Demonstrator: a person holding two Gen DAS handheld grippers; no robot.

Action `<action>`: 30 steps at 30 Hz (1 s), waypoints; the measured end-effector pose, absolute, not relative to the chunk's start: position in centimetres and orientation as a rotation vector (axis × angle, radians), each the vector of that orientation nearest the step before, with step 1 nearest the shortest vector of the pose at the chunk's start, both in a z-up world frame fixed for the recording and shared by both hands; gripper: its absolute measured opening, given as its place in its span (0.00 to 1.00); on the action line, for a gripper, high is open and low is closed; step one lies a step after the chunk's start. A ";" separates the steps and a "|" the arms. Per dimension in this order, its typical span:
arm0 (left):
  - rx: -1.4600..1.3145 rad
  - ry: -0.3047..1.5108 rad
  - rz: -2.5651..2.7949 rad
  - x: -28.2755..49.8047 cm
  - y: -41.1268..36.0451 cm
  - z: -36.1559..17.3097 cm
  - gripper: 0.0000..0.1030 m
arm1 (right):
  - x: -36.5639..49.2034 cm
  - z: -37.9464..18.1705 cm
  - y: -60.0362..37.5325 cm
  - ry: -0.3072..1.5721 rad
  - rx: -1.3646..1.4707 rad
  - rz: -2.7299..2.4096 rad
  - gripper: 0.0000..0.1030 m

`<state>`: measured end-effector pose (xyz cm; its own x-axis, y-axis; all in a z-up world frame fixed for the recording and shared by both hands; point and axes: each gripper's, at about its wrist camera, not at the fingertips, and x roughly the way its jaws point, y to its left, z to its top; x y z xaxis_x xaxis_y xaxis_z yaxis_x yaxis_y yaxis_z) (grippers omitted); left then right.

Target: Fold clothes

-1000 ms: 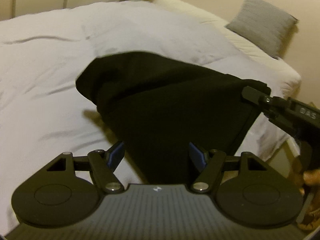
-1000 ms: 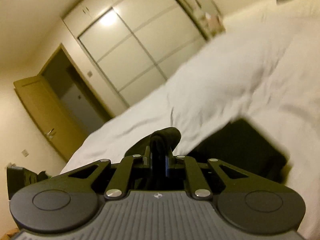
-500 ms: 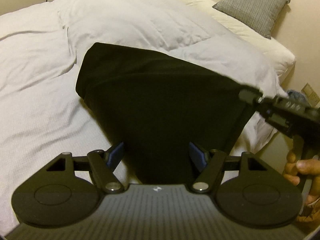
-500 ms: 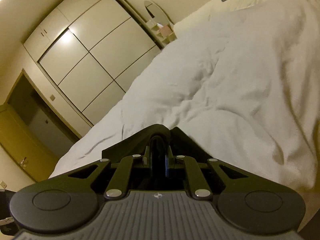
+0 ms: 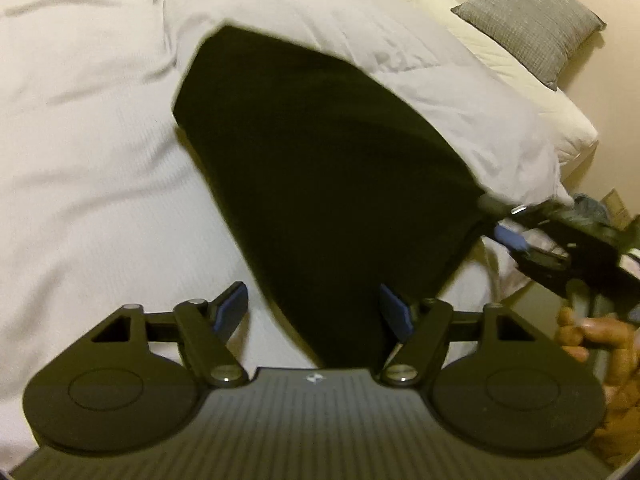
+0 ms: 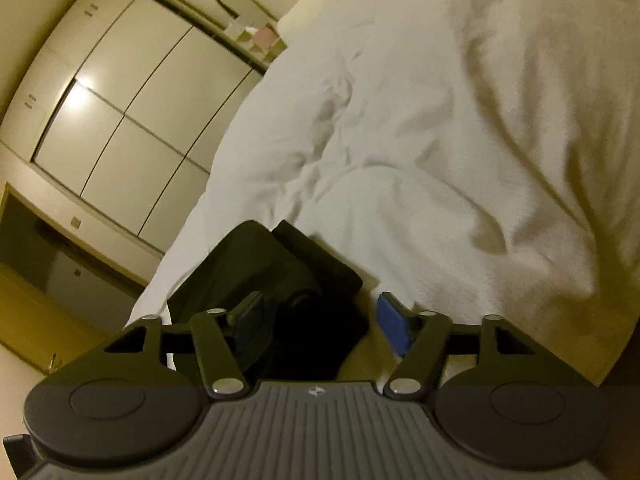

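A black garment (image 5: 320, 168) lies spread on the white duvet (image 5: 88, 160), narrowing toward me. My left gripper (image 5: 316, 304) straddles its near end. The jaws are closing, the cloth runs between them, and the left blue pad (image 5: 236, 304) stands clear of it. My right gripper (image 5: 500, 220) sits at the garment's right corner, with a hand (image 5: 592, 332) on its grip. In the right wrist view the right gripper (image 6: 320, 312) has its jaws opening. A bunched black fold of the garment (image 6: 316, 328) lies loose between the fingers.
A grey cushion (image 5: 528, 20) and a cream pillow (image 5: 500, 60) lie at the head of the bed. The bed's edge drops off at the right near the hand. A wardrobe with sliding doors (image 6: 120, 120) and a doorway (image 6: 40, 260) stand beyond the bed.
The right gripper, earlier shut on the black cloth, has parted its jaws and come down to the bed. The left gripper has sunk and its jaws have narrowed a little.
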<state>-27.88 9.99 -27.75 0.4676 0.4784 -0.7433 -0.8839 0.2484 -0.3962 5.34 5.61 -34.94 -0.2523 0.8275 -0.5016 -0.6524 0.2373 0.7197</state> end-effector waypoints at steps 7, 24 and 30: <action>-0.752 0.636 0.995 -24.9 8.1 -28.4 0.51 | 5.7 -37.0 6.7 1.218 0.119 1.290 0.27; -0.886 0.538 0.962 -29.8 6.3 -27.4 0.58 | 0.2 -36.4 1.6 1.419 0.262 1.391 0.63; -1.000 0.426 0.988 -32.7 7.6 -27.4 0.60 | 1.2 -36.6 0.7 1.434 0.376 1.370 0.78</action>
